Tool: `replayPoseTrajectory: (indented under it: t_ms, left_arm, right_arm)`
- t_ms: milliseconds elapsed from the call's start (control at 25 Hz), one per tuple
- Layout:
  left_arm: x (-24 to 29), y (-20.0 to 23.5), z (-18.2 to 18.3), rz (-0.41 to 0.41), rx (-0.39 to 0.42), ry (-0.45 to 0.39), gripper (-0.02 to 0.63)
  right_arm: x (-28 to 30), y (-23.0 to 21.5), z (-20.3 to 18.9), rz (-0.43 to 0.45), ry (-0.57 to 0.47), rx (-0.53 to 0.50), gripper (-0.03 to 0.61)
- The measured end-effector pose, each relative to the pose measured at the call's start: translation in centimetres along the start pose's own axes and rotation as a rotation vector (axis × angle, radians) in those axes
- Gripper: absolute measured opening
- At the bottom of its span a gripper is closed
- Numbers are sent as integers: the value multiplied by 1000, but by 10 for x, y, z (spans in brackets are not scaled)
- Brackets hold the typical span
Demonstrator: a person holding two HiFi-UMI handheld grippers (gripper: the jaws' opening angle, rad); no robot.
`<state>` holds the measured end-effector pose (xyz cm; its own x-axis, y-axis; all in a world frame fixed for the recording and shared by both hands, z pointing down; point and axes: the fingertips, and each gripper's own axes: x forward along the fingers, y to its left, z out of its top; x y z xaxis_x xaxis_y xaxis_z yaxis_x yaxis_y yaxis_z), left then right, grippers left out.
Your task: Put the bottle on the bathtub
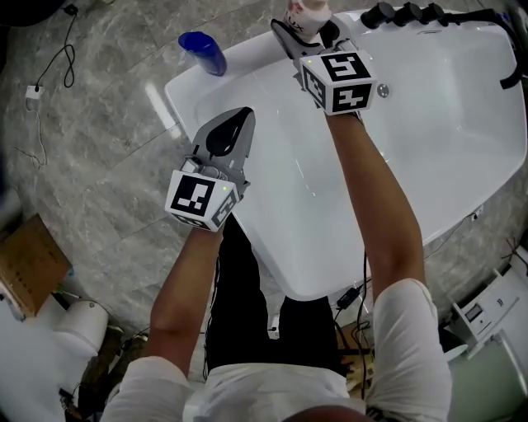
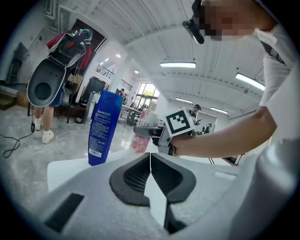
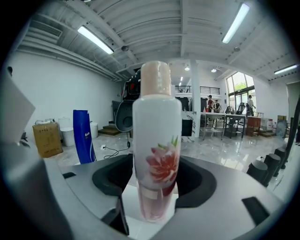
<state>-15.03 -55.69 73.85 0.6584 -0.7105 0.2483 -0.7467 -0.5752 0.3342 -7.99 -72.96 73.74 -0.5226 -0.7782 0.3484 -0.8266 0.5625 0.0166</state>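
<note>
White short-sleeved shirt (image 1: 247,391) fills the bottom of the head view, with both bare forearms reaching out over a big white glossy bathtub (image 1: 437,124). Left hand-held gripper (image 1: 240,114) is at about 10 o'clock from the tub's middle, over the left rim. Its jaws are pressed together with nothing in them, and the dark pads meet in a thin line in the left gripper view.

Right hand-held gripper (image 1: 307,31) is up at 12 o'clock by the far rim, clamped on a tall white plastic bottle with a pink flower print and a peach cap (image 3: 157,136). That bottle stands upright between the jaws, gripped on its lower half, right over the white rim. Can't tell if its base actually touches the rim, though.

Near it, at 11 o'clock on the tub's corner ledge, a tall blue plastic bottle (image 1: 203,51) stands upright, apart from both grippers. Row of black round tap knobs (image 1: 406,12) runs along the far rim at 1 o'clock. Grey marbled floor tiles (image 1: 99,124) surround the tub, and a brown cardboard box (image 1: 31,262) lies at 8 o'clock.
</note>
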Motion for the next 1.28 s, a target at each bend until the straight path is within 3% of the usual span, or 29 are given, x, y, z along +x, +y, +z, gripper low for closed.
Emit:
replayPoseTrajectory:
  t_ms: [280,480,920,1080,1280]
  left_arm:
    - [-19,-18,-16,-2,-8,38,18]
    - [-32,-50,-2,-22,6,23,18]
    - [-101,-179,77,-77,77,-44,18]
    - [-125,-239,111,-85,127,-74,18]
    - [-179,-312,150,-68,180,-88,18]
  right_arm:
    - [-47,3,5,-80,-15,36,236]
    - [-116,24,14,-113,-75,94,235]
    - [-332,80,91,-106,-261,185,75]
    - [-418,80,130,-53,-347,197,28]
    - [-509,101,165,27,-366,154,14]
